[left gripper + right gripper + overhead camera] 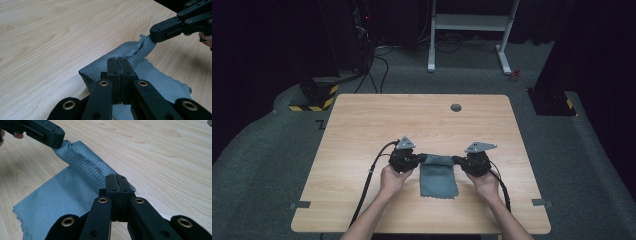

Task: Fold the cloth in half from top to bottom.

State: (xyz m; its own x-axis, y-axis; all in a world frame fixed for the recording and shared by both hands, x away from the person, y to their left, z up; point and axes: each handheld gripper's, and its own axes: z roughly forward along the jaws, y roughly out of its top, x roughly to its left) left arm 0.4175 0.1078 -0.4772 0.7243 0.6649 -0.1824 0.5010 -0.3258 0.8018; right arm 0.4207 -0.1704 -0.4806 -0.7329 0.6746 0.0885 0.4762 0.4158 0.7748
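Observation:
A grey-blue textured cloth (438, 177) lies on the wooden table (362, 130), its far edge lifted and its near part flat. My left gripper (421, 159) is shut on the cloth's far left corner, and my right gripper (455, 160) is shut on the far right corner. In the left gripper view the black jaws (117, 60) pinch the cloth (160, 82), with the other gripper (156, 33) clamped on the far corner. The right gripper view has its jaws (116, 178) closed on the cloth (62, 192), and the other gripper (53, 138) holds the opposite corner.
A small dark round grommet (456, 107) sits in the table near its far edge. Black cables (367, 185) trail from the grippers toward the person. Beyond the table stand a white desk frame (469, 30) and dark stands on grey carpet.

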